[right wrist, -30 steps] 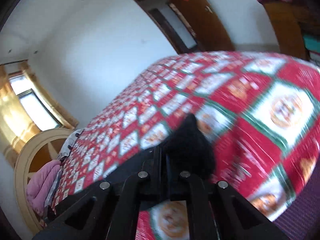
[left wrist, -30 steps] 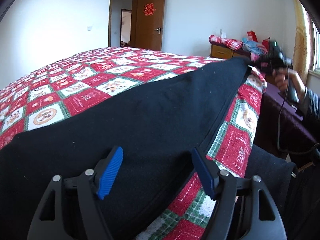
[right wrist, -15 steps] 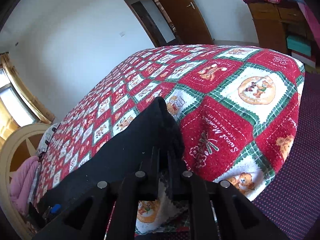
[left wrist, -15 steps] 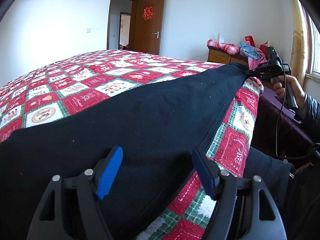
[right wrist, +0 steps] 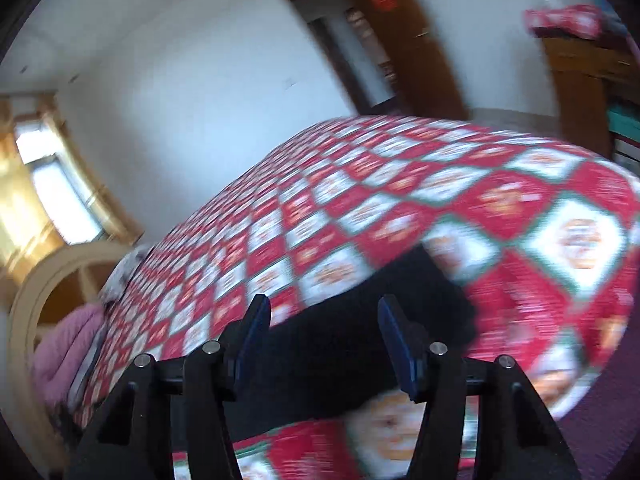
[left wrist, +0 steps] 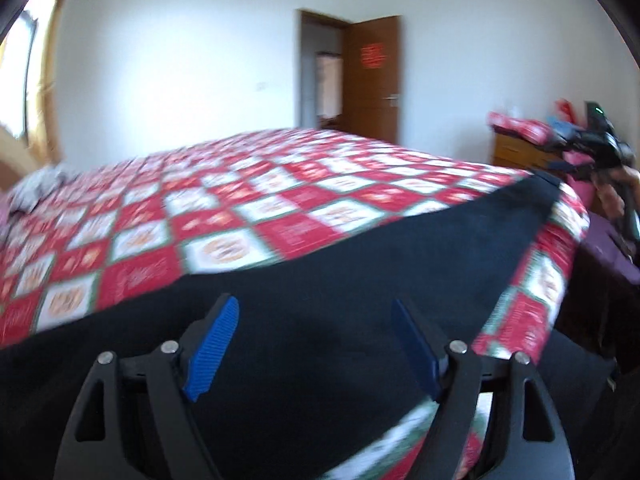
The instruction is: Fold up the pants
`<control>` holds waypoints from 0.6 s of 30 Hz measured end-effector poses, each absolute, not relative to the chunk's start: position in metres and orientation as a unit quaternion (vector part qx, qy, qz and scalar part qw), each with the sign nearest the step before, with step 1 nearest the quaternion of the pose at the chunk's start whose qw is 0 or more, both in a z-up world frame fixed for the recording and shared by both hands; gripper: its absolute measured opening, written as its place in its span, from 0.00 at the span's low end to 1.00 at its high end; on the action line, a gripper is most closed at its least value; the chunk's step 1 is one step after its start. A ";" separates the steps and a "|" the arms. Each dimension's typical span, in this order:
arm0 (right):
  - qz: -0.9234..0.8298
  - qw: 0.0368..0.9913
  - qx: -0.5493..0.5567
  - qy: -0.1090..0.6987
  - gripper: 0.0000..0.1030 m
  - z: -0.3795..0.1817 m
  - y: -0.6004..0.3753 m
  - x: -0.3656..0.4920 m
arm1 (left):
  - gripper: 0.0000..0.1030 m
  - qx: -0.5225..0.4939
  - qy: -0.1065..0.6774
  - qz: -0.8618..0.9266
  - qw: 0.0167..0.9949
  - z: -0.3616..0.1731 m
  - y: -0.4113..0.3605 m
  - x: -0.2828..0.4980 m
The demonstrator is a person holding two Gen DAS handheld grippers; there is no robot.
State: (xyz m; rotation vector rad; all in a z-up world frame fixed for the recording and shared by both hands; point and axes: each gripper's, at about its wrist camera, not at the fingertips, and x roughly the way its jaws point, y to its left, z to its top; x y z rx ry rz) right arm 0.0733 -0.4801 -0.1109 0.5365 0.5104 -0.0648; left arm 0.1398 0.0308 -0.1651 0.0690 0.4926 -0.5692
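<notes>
My left hand-held gripper (left wrist: 314, 350) fills the bottom of its own view, pointing toward twelve o'clock and tilted somewhat downward. Its two black arms end in blue ribbed pads (left wrist: 212, 354), and the jaws are opening, standing wide apart with nothing pinched between them. My right hand-held gripper (right wrist: 324, 344) sits low in its view in the same way, its dark blue pads parted and its jaws opening too, gripping nothing. From the left camera, at about three o'clock, I see my right hand (left wrist: 618, 196) wrapped around the handle of that right tool, blurred by motion.
</notes>
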 end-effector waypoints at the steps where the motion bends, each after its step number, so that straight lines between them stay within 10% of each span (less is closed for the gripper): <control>1: 0.001 0.930 0.257 0.263 0.56 -0.112 -0.463 0.090 | 0.79 0.019 0.248 -0.267 0.931 -0.168 0.038 0.145; 18: 0.354 0.739 0.259 0.512 0.56 -0.193 -0.137 0.328 | 0.87 -0.004 0.264 -0.238 0.935 -0.199 0.053 0.146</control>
